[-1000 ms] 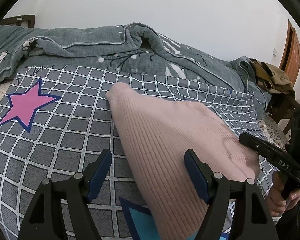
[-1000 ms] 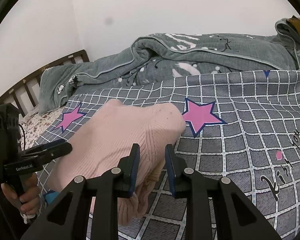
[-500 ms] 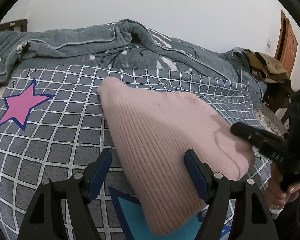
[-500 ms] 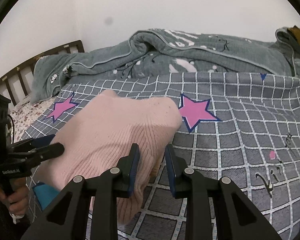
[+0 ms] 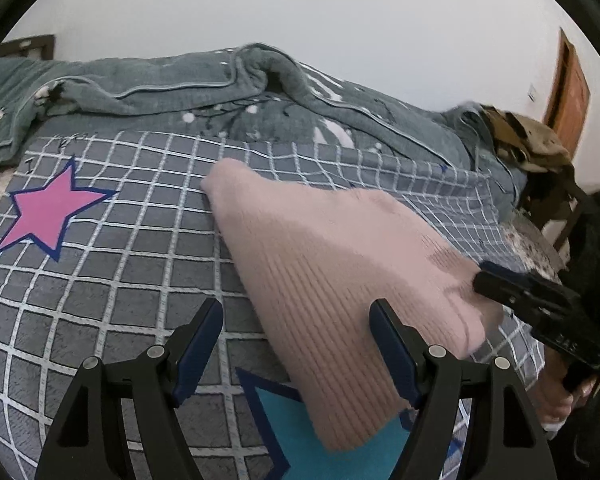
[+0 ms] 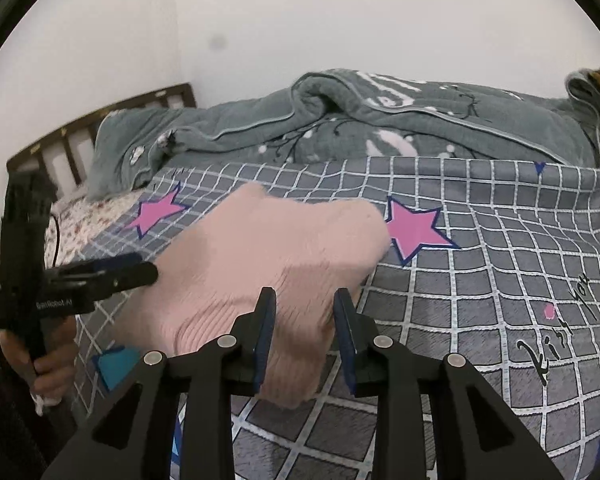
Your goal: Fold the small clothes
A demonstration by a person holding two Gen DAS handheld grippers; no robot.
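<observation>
A pink ribbed knit garment point(image 5: 332, 264) lies folded on the grey checked bedspread point(image 5: 100, 264); it also shows in the right wrist view point(image 6: 268, 264). My left gripper point(image 5: 296, 344) is open, its jaws wide apart above the garment's near left edge and the bedspread, holding nothing. My right gripper point(image 6: 304, 332) has its jaws partly apart just above the garment's near edge, with pink fabric showing between them; it no longer pinches the cloth. In the left wrist view the right gripper's fingers point(image 5: 512, 284) rest at the garment's right corner.
A rumpled grey-green quilt point(image 6: 340, 120) lies along the back of the bed. A dark wooden headboard point(image 6: 100, 120) stands at the left. A chair with brown clothing point(image 5: 532, 144) and a door point(image 5: 568, 88) are at the right. Pink stars point(image 6: 416, 232) mark the bedspread.
My right gripper's jaws have opened wider, letting go of the pink garment's edge. The garment has settled flatter on the bedspread. The left gripper stays open.
</observation>
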